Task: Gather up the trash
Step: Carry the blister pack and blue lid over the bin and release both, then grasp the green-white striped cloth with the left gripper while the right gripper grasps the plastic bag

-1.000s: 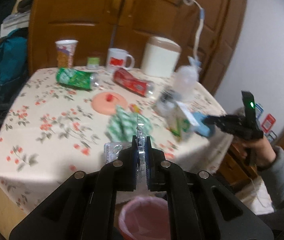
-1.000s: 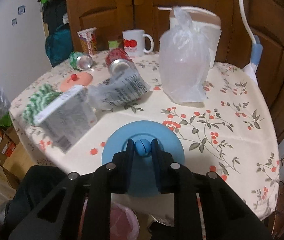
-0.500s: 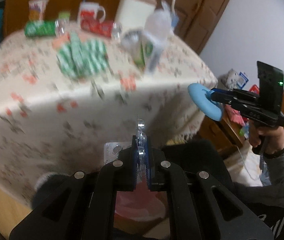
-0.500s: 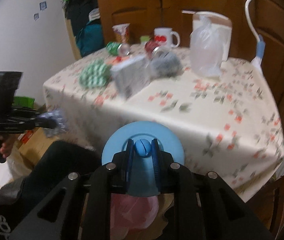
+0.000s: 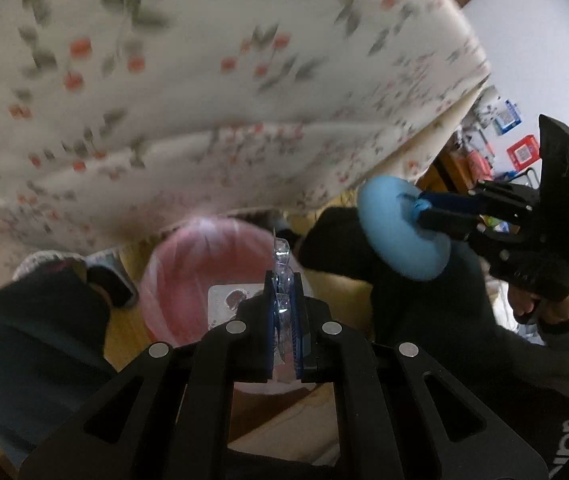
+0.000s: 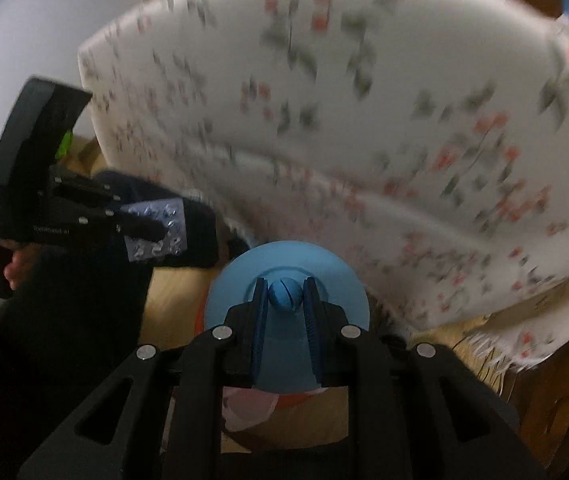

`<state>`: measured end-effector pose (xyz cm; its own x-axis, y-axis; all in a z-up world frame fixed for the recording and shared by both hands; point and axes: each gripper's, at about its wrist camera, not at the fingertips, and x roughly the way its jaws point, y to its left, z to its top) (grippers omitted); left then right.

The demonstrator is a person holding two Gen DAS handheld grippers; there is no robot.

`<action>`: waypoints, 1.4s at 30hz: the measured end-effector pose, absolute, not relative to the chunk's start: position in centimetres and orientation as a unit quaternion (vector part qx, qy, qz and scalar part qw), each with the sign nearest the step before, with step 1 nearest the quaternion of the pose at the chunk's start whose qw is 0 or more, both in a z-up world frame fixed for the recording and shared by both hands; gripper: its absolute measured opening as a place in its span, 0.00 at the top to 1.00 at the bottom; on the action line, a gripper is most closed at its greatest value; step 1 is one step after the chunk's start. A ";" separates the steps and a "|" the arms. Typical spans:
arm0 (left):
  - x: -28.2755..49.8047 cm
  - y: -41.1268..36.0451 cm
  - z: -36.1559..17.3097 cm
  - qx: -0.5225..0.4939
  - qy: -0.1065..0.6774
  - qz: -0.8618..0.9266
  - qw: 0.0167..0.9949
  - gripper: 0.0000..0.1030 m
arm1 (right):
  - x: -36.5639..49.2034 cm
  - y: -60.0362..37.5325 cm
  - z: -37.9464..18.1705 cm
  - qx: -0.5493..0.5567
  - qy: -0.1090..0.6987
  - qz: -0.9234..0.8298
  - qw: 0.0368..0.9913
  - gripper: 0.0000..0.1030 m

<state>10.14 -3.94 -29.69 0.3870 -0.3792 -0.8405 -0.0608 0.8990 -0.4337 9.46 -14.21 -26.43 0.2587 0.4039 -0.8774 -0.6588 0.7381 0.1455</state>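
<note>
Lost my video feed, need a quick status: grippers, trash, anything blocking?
Left gripper shut on blister pack, above pink-lined bin. Right gripper shut on blue lid. No obstruction seen.

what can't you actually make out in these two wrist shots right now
- Bin contents: in the left wrist view the left gripper and its blister pack cover part of the pink-lined bin.
- The bin in the right wrist view: mostly behind the blue lid held by the right gripper.
- Tablecloth pattern: motion-blurred in both views.
- Table top: almost out of frame; only a blurred green-striped scrap shows at the right wrist view's top edge.
</note>
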 end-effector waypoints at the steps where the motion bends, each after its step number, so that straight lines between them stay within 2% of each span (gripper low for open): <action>1: 10.4 -4.1 -30.4 -0.202 0.550 -0.097 0.805 0.93 | 9.4 -14.0 -27.4 -0.130 0.513 0.340 0.777 0.82; 18: 13.0 -4.3 -40.3 -0.217 0.627 -0.095 0.742 0.93 | 10.2 -12.2 -37.6 -0.164 0.599 0.335 0.708 0.83; 27: 13.6 -4.6 -42.2 -0.215 0.639 -0.098 0.732 0.91 | 10.2 -11.7 -40.0 -0.171 0.618 0.338 0.689 0.82; 28: 13.6 -4.7 -42.1 -0.211 0.639 -0.098 0.733 0.87 | 10.2 -11.6 -40.3 -0.170 0.621 0.342 0.684 0.82; 29: 13.6 -4.7 -42.1 -0.207 0.640 -0.098 0.733 0.60 | 10.2 -11.5 -40.5 -0.170 0.625 0.345 0.680 0.78; 30: 13.6 -4.7 -42.1 -0.203 0.641 -0.097 0.734 0.21 | 10.3 -11.4 -40.7 -0.170 0.628 0.347 0.676 0.64; 31: 13.6 -4.6 -41.9 -0.203 0.637 -0.094 0.737 0.08 | 10.3 -11.4 -40.8 -0.168 0.629 0.348 0.674 0.18; 32: 13.5 -4.5 -41.6 -0.206 0.634 -0.093 0.740 0.06 | 10.3 -11.4 -40.8 -0.168 0.627 0.346 0.677 0.07; 33: 13.5 -4.3 -41.4 -0.207 0.632 -0.093 0.741 0.06 | 10.4 -11.4 -40.6 -0.168 0.623 0.347 0.681 0.04; 42: 12.6 -2.8 -37.5 -0.212 0.603 -0.084 0.764 0.05 | 11.2 -12.9 -37.8 -0.158 0.601 0.336 0.708 0.05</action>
<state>12.58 -2.85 -37.49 0.2584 -0.3841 -0.8864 -0.1268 0.8961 -0.4253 11.16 -12.93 -37.83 0.0532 0.2851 -0.9570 -0.6654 0.7247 0.1789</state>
